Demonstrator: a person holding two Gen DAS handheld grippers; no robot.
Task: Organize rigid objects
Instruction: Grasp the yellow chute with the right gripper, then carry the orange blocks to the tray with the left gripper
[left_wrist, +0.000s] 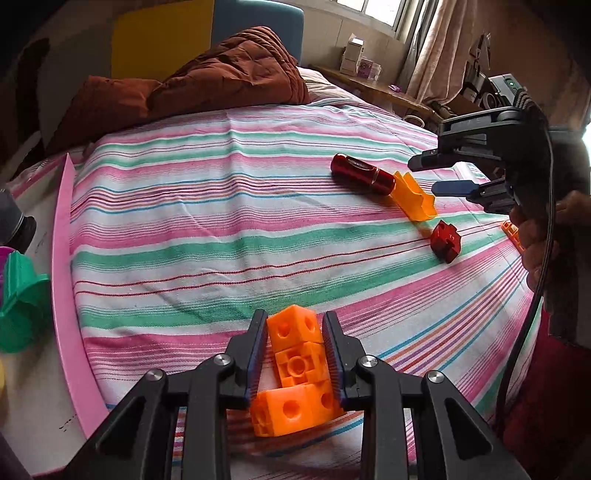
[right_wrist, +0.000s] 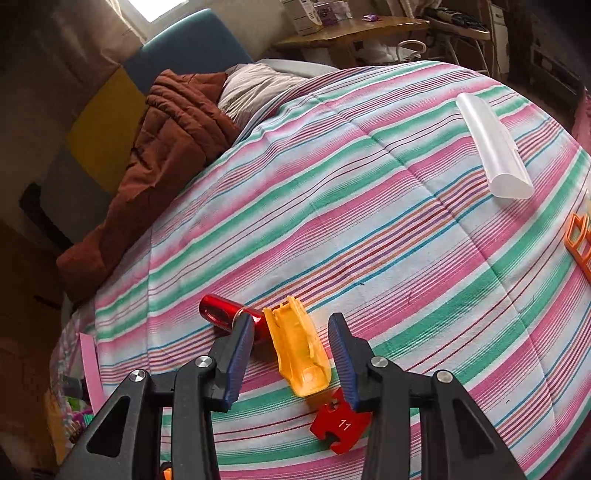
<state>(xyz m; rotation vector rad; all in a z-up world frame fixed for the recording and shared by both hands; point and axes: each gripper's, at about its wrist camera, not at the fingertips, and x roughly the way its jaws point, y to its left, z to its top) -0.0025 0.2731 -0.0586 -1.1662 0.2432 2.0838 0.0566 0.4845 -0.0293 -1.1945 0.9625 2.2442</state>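
Orange blocks (left_wrist: 295, 373), an L-shaped cluster of joined cubes, sit at the bottom centre of the left wrist view, clamped between the narrow jaws of the left gripper (left_wrist: 295, 354) above the striped bed (left_wrist: 221, 221). At the left edge of that view a pink tray (left_wrist: 62, 258) holds a green cup (left_wrist: 20, 306), probably the place for sorted things. The right gripper (right_wrist: 291, 354) hangs half open at the bottom centre of its own view, its jaws either side of a yellow shell (right_wrist: 299, 350) without touching it. A red tube (right_wrist: 229, 314) touches the shell's upper left end and a red tile (right_wrist: 341, 424) lies just below it. To do this well, the right gripper should probably lower straight over the shell's middle and close across its narrow width, clear of tube and tile. Meanwhile the left should keep the blocks level while carrying them to the tray.
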